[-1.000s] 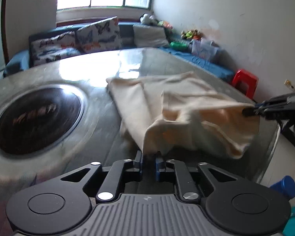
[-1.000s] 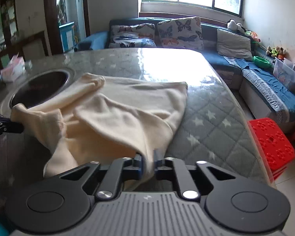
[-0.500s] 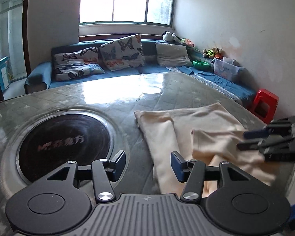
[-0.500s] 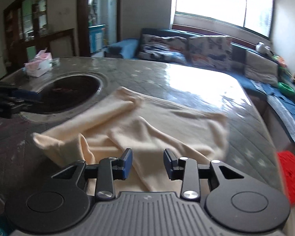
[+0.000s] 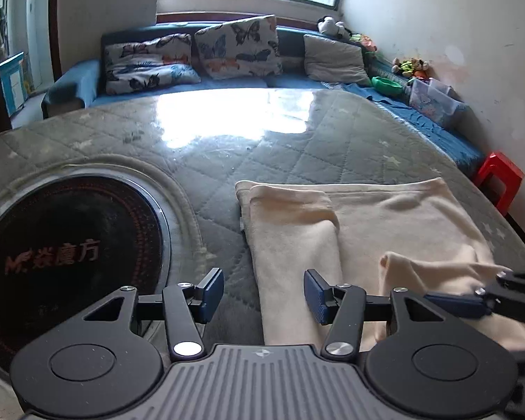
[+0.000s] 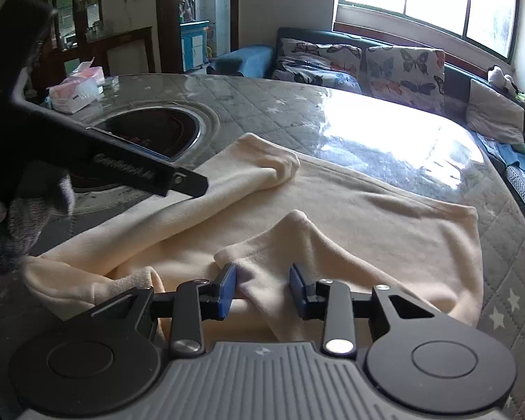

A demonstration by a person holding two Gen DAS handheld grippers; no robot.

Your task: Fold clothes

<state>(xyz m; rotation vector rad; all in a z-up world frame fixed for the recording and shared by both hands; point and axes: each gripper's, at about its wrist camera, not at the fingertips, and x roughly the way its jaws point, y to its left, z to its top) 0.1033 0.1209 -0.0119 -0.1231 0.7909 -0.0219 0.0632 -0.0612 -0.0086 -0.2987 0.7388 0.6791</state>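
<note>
Cream fleece, the garment (image 6: 332,217) lay flat on the quilted table (image 5: 297,161), directly ahead of both tools. Nearest, the right gripper (image 6: 262,288) stood with jaws apart, empty, straddling a folded sleeve (image 6: 290,245) whose long axis ran toward 12 o'clock. The left gripper (image 5: 264,292) (also spread wide and holding nothing) had the other folded sleeve (image 5: 294,231) at 12 to 1 o'clock. Farther off lay the hem; the right gripper looked nearer for a next fold.
</note>
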